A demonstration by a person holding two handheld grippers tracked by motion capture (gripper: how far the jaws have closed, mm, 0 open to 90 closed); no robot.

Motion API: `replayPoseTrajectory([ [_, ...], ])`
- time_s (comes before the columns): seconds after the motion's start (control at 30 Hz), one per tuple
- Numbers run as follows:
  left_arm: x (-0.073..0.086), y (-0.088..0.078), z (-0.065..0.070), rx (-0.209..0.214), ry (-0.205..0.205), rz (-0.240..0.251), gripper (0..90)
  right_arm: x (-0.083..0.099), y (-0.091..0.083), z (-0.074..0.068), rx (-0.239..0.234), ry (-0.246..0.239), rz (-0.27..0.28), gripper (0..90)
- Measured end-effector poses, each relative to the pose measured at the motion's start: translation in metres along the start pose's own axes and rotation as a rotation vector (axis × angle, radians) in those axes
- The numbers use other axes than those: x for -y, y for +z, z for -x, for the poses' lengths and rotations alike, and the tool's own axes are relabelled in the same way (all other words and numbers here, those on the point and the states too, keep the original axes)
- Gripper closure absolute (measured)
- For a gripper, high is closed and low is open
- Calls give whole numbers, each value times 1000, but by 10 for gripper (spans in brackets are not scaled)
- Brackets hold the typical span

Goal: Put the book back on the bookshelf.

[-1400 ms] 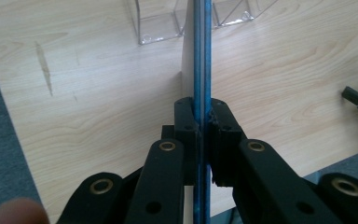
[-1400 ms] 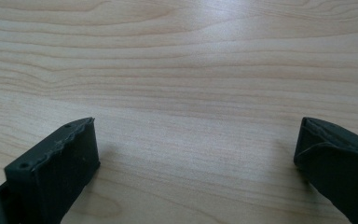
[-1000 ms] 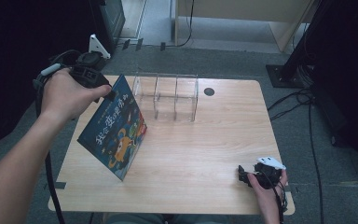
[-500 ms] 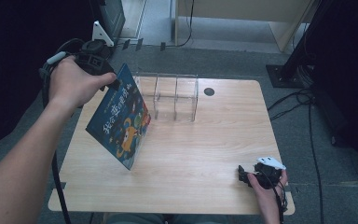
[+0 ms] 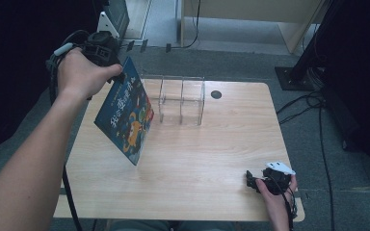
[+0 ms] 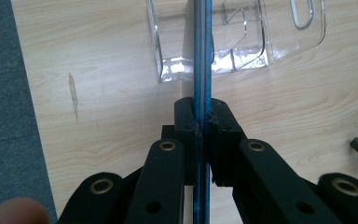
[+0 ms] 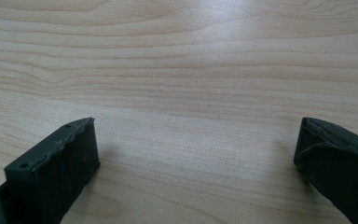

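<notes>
On a light wooden tabletop point(image 5: 197, 159), seen from above, a thin picture book point(image 5: 125, 115) with a dark blue cover, pale lettering and orange cartoon figures hangs tilted in the air over the left part of the wood. Its top corner is pinched by the left gripper point(image 5: 118, 72), which the person's left hand point(image 5: 82, 72) holds up above the far left corner. In the left gripper view, the black jaws are closed tight on the book's edge point(image 6: 200, 70), which runs as a narrow blue strip straight up the middle.

Just beyond the book stands a clear plastic rack point(image 5: 180, 98) with upright dividers, near the far edge of the tabletop. The book's upper edge is close beside its left end; whether they touch cannot be told. A small dark round hole point(image 5: 216, 94) lies to the right of the rack.

At the near right corner, the right hand point(image 5: 277, 192) rests the right gripper point(image 5: 250, 180) low on the wood. In the right gripper view its jaws stand wide apart with nothing between them.
</notes>
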State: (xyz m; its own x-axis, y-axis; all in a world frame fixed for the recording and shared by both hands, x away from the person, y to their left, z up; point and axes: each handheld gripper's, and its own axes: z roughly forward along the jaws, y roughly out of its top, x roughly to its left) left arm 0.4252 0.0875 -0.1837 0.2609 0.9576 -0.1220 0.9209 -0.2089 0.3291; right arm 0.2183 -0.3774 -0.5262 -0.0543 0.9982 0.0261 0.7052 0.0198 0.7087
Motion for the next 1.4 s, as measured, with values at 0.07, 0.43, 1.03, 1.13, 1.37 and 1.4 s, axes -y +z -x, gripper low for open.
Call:
replayPoseTrajectory([
  [0.07, -2, 0, 0, 1, -2, 3, 851, 0, 0, 0, 0, 0, 0, 0],
  [0.43, -24, 4, 5, -10, -21, 17, 850, 0, 0, 0, 0, 0, 1, 0],
  [1.03, -54, 27, -9, 0, -79, 52, 851, 1, -1, 0, -2, -2, 1, 0],
  [1.13, -58, 30, -10, -4, -86, 48, 851, 1, -1, 0, -2, -3, 1, 0],
  [1.37, -66, 42, -11, 21, -95, 29, 851, 1, -1, -1, -1, 0, 0, 0],
  [1.4, -67, 44, -10, 20, -99, 34, 850, 1, -1, 0, -1, -1, 1, 0],
])
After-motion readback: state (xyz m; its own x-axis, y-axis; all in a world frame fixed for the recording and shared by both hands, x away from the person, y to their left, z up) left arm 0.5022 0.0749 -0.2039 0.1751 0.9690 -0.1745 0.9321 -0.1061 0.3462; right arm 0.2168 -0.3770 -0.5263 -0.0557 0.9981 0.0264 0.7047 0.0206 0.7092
